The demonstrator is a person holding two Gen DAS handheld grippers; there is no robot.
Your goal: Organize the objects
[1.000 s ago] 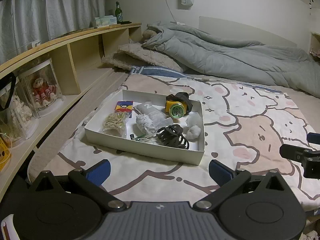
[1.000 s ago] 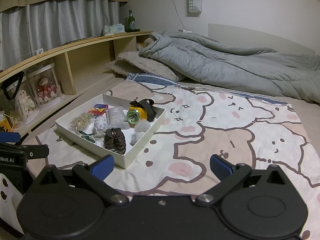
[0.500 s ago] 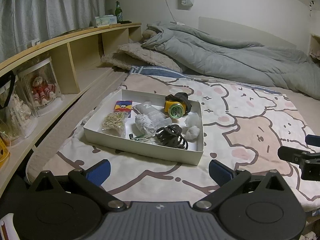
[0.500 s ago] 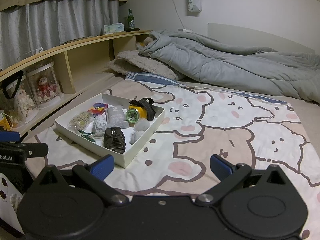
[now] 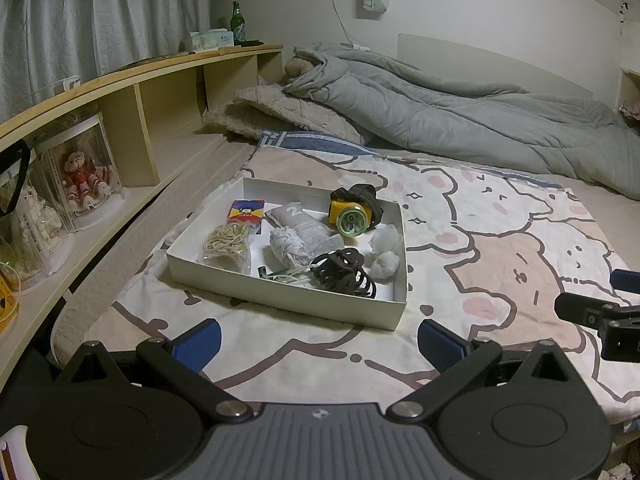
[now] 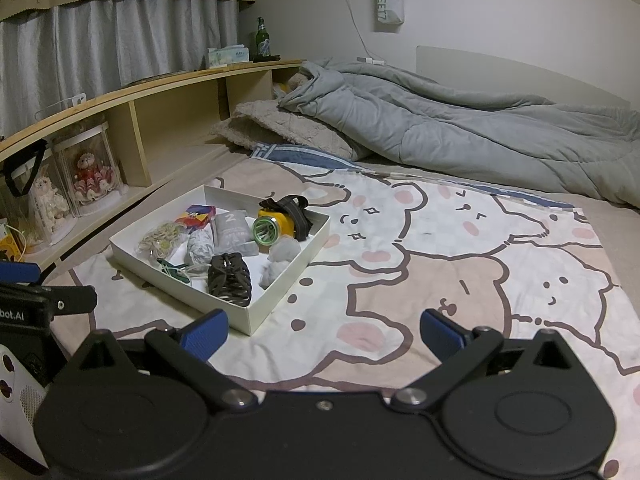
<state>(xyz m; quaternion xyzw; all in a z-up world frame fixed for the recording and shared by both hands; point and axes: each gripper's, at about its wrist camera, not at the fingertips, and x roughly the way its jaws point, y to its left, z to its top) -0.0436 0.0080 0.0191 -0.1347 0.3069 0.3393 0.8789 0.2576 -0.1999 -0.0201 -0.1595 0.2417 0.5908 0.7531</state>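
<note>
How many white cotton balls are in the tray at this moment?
2. Both sit at the right side of the white tray: one cotton ball just below the yellow headlamp, the other nearer the front, right of the dark hair claw. Others could be hidden under clutter.

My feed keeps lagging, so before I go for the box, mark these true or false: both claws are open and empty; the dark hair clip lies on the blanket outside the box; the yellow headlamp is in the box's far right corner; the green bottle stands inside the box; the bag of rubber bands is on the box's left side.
1. Both claws are open and empty. True: the left claw and right claw hold nothing.
2. The hair clip lies outside the box. False: it sits inside, near the front wall.
3. The headlamp is in the far right corner. True.
4. The green bottle stands in the box. False: it stands on the shelf top.
5. The bag of rubber bands is on the left side. True.
</note>
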